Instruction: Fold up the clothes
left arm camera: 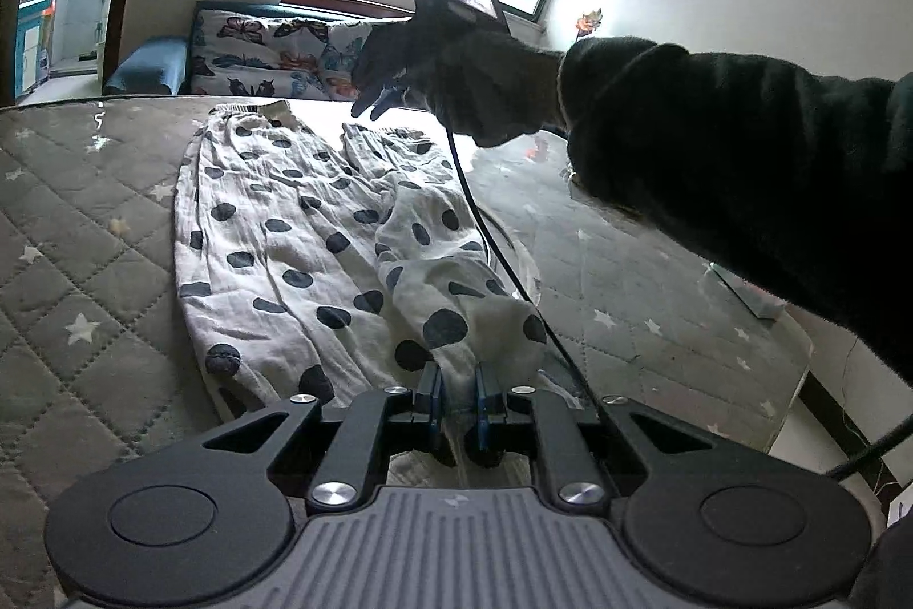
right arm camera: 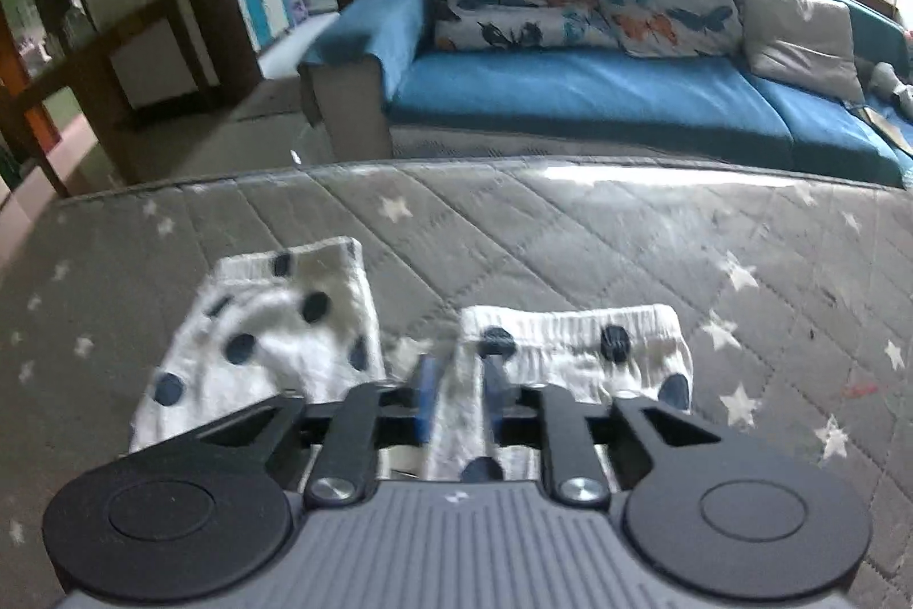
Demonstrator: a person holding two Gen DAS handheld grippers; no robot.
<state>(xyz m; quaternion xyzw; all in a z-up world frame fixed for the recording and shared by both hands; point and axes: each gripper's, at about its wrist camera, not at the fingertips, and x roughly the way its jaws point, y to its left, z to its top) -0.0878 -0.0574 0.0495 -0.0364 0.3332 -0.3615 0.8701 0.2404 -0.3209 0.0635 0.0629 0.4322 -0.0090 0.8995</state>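
My left gripper (left arm camera: 457,389) pinches the near end of the spotted trousers (left arm camera: 297,232), which lie flat on the grey quilted mat (left arm camera: 74,221). My right gripper (right arm camera: 459,383) has closed on 1 far cuff (right arm camera: 570,335).

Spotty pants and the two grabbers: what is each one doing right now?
Spotty pants: spread on the quilted mat, one leg bunched up, not folded yet.
Left gripper: jaws shut on the pants' near end.
Right gripper: jaws shut on the cloth just behind one leg cuff.
Other cuff: lying free on the mat.
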